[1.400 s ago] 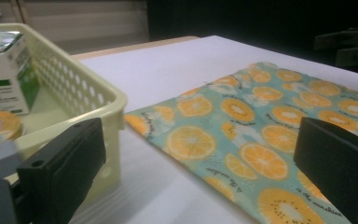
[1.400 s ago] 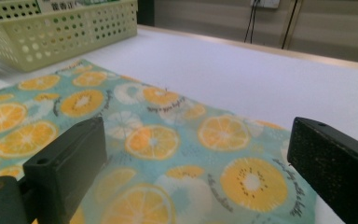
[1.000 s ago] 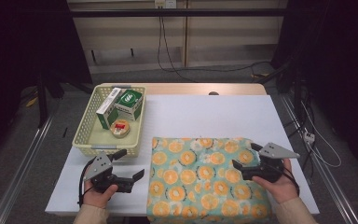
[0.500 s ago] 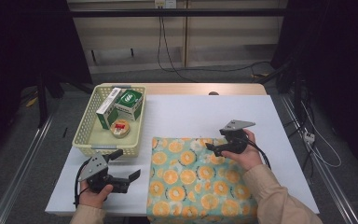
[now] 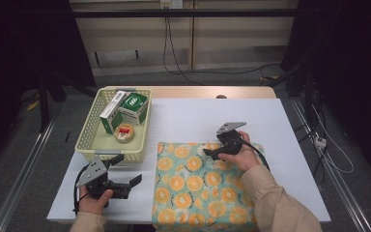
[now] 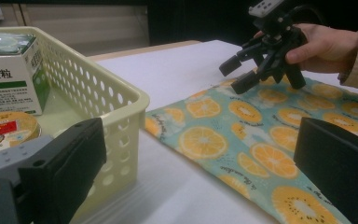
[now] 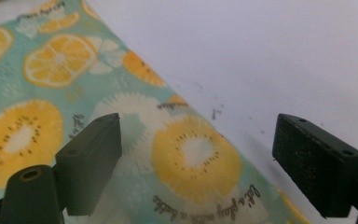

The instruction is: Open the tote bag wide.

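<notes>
A teal cloth (image 5: 200, 193) printed with orange slices lies flat on the white table, near the front edge. My right gripper (image 5: 211, 153) hovers at the middle of the cloth's far edge, pointing left. In the right gripper view its jaws (image 7: 198, 144) stand open, with the cloth's edge (image 7: 186, 154) below the gap and no pad pressing on it. They have just closed a little. My left gripper (image 5: 127, 169) rests low over the table left of the cloth, open with nothing between its fingers. From the left gripper view, the cloth (image 6: 261, 154) and the right gripper (image 6: 237, 74) show ahead.
A pale yellow basket (image 5: 89, 145) stands at the left, just beyond the left gripper. It holds a green box (image 5: 134, 107), a white and green box (image 5: 111, 112) and a round tin (image 5: 124, 133). Bare white table (image 5: 198, 116) lies behind the cloth.
My right gripper has moved left and away from the cloth's far right corner to the middle of its far edge. The left gripper has stayed put.
</notes>
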